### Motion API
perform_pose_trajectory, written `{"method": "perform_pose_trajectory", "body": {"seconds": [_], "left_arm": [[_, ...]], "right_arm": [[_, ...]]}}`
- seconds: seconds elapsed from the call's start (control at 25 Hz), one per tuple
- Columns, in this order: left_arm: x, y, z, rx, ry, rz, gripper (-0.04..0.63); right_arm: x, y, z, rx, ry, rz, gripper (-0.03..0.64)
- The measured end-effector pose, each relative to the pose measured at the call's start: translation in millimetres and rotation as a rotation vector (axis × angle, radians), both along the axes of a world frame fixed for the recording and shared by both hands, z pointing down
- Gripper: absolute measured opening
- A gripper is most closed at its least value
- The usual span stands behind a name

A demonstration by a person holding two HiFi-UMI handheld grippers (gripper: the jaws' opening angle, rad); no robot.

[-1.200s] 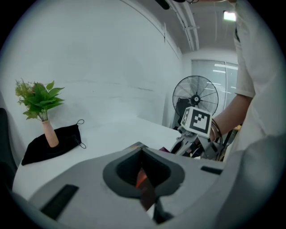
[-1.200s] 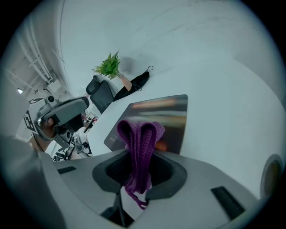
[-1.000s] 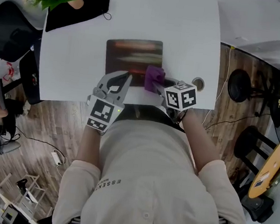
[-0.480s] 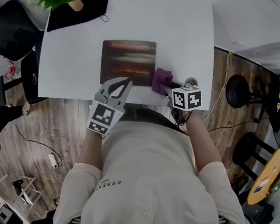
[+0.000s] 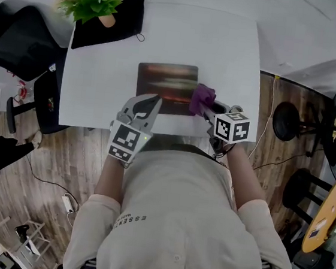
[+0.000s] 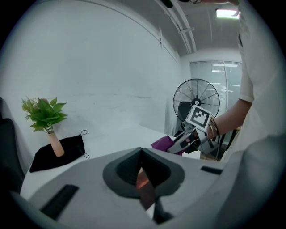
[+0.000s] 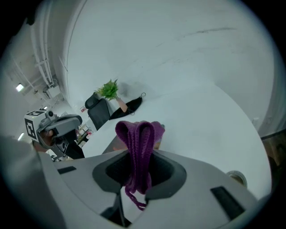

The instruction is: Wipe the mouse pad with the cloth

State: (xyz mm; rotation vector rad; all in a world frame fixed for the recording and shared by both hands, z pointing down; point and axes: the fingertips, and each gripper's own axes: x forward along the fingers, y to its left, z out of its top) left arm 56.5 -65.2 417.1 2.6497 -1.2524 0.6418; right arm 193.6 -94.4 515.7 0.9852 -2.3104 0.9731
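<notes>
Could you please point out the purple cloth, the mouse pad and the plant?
purple cloth (image 7: 139,147): right gripper view, its folded middle.
mouse pad (image 5: 165,81): head view, its bare centre.
plant (image 5: 92,2): head view, its leaves.

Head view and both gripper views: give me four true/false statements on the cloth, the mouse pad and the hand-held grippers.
1. The right hand-held gripper is shut on the purple cloth. True.
2. The cloth sits at the left edge of the mouse pad. False: it is at the pad's right edge.
3. The plant stands on the mouse pad. False: it stands on a black fabric at the far left corner of the table.
4. The tips of the left hand-held gripper are over the near part of the mouse pad. True.
</notes>
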Motion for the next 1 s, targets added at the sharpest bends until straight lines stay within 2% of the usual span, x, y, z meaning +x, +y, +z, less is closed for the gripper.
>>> {"method": "perform_pose_trajectory", "body": {"seconds": [0.16, 0.36, 0.48, 0.8, 1.0], "left_arm": [[-28, -12, -17, 0.034, -0.001, 0.0, 0.002], [-62, -26, -41, 0.087, -0.004, -0.009, 0.002], [-84, -37, -56, 0.122, -0.006, -0.026, 0.002], [-111, -52, -87, 0.194, -0.002, -0.036, 0.002], [-113, -59, -93, 0.21, 0.01, -0.04, 0.002]], "right_arm": [[-33, -14, -40, 0.142, -0.022, 0.0, 0.106], [-66, -28, -92, 0.275, -0.092, 0.047, 0.106], [-80, -38, -121, 0.369, -0.096, 0.068, 0.106], [-90, -49, -166, 0.585, -0.056, 0.107, 0.104], [-89, -52, -174, 0.65, -0.042, 0.109, 0.1]]}}
